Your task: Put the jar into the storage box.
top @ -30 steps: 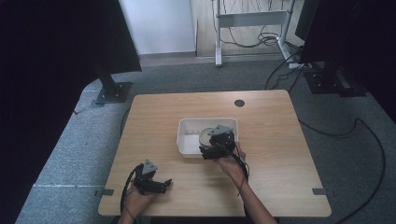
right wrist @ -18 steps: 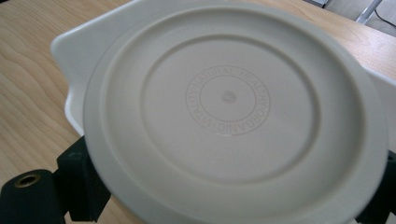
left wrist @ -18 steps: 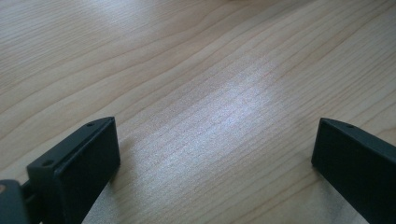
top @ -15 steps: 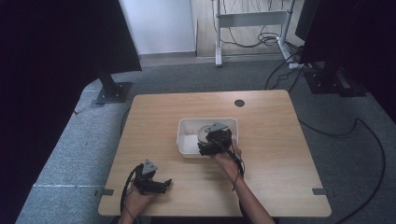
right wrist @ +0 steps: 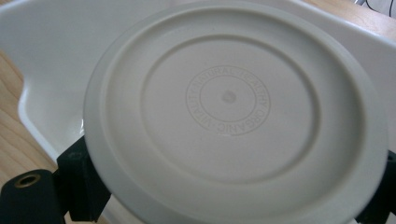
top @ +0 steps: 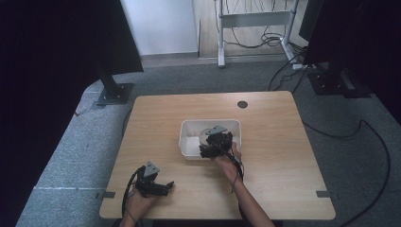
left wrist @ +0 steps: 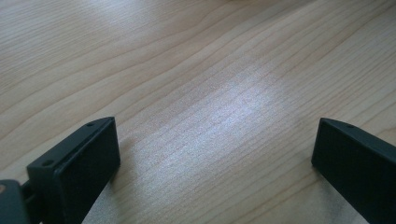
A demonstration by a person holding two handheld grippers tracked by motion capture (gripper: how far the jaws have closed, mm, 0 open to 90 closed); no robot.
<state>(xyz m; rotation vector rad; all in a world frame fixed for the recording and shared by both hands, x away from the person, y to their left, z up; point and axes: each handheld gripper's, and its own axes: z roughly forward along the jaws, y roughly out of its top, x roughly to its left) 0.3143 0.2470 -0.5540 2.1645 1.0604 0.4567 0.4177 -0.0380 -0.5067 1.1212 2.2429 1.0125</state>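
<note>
The round lid (right wrist: 236, 116) is the thing being worked on. It is pale grey-white plastic with ring shapes pressed into it and tiny raised letters around a dot in the middle. In the right gripper view it sits between the two black jaws, one at 8 o'clock of it and one at 4 o'clock, so the right gripper (top: 213, 144) is grasping the lid by its edges. The lid is held over the white tub (right wrist: 51, 60), which shows behind it from 9 o'clock round to 2 o'clock.

I think the lid is light and stiff, and thin like a plate. Its smooth face looks a bit slippery, so it could slide out if the squeeze is weak. The best place to hold it is the rim, on two opposite sides. It does not look easy to break, but a hard squeeze might bend it.

In the high view the tub sits near the middle of the table (top: 156, 123), and the right gripper is at the tub's 5 o'clock edge. The person's right hand (top: 228, 163) holds it from below.

The left gripper (top: 153, 185) is well apart, at about 7 o'clock from the tub, near the table's front edge. Its jaws are spread wide with only bare wood between them, so it holds nothing.

I count one lid, one tub, one table and two grippers.
</note>
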